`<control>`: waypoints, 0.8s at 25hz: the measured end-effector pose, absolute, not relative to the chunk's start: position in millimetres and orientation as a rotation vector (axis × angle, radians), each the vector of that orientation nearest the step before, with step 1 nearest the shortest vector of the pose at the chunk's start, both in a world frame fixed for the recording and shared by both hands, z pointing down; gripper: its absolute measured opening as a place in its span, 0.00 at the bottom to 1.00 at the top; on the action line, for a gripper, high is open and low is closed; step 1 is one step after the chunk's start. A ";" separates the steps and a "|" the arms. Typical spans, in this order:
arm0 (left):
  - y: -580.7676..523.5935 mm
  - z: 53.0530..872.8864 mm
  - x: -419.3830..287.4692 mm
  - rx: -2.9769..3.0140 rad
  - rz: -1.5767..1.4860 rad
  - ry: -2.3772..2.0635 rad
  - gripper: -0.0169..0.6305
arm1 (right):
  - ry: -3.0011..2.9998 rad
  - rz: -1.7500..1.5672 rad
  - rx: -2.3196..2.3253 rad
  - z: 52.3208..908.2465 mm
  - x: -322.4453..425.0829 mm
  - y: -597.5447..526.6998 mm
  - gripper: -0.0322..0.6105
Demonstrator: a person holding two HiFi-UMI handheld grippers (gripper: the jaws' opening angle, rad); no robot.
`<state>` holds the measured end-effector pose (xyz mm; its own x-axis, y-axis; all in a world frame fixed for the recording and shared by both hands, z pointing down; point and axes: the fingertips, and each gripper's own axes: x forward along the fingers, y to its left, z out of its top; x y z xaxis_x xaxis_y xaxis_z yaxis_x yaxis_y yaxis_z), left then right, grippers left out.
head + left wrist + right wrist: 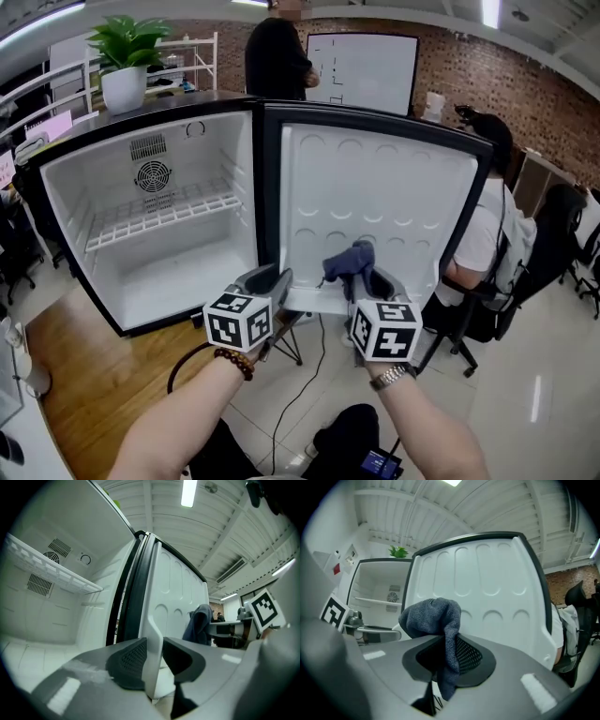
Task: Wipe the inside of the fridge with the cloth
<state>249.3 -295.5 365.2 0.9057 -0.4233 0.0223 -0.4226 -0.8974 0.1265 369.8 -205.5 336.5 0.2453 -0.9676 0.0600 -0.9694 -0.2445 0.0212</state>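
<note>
A small white fridge (150, 272) stands open, with its door (375, 178) swung out to the right. My left gripper (272, 283) is level at the door's lower inner edge. In the left gripper view, that white door edge (152, 634) sits between the jaws and the pads press on it, so the left gripper (153, 663) is shut on it. My right gripper (370, 281) is shut on a blue-grey cloth (349, 261) just in front of the door's inner panel. The cloth (433, 618) bunches above the right gripper (447, 660) and hangs down between its jaws.
A wire shelf (164, 214) crosses the fridge's interior under a fan grille (153, 175). A potted plant (127, 56) sits on top. One person (277, 56) stands behind the fridge and another sits on a chair (487, 244) to the right. Cables (291, 403) lie on the floor.
</note>
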 end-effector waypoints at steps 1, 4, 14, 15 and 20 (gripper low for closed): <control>-295.3 365.3 249.2 2.939 -0.009 -0.654 0.20 | -1.924 0.055 2.410 338.5 357.8 -214.6 0.14; -294.7 365.6 249.7 2.937 -0.008 -0.641 0.20 | -1.977 0.067 2.350 344.5 329.3 -238.7 0.14; -291.4 368.1 247.1 2.957 -0.009 -0.568 0.20 | -2.022 0.144 2.249 362.3 294.6 -278.2 0.14; -291.0 368.5 246.6 2.961 -0.007 -0.562 0.20 | -2.013 0.145 2.245 363.1 294.8 -279.3 0.14; -289.3 370.2 244.5 2.985 0.011 -0.555 0.19 | -1.957 0.161 2.254 366.6 304.2 -276.2 0.14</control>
<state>244.5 -289.3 370.2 0.9334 -0.3580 0.0266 -0.3588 -0.9278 0.1021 304.2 -276.2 366.6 0.1422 -0.9733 0.1803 -0.9897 -0.1363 0.0447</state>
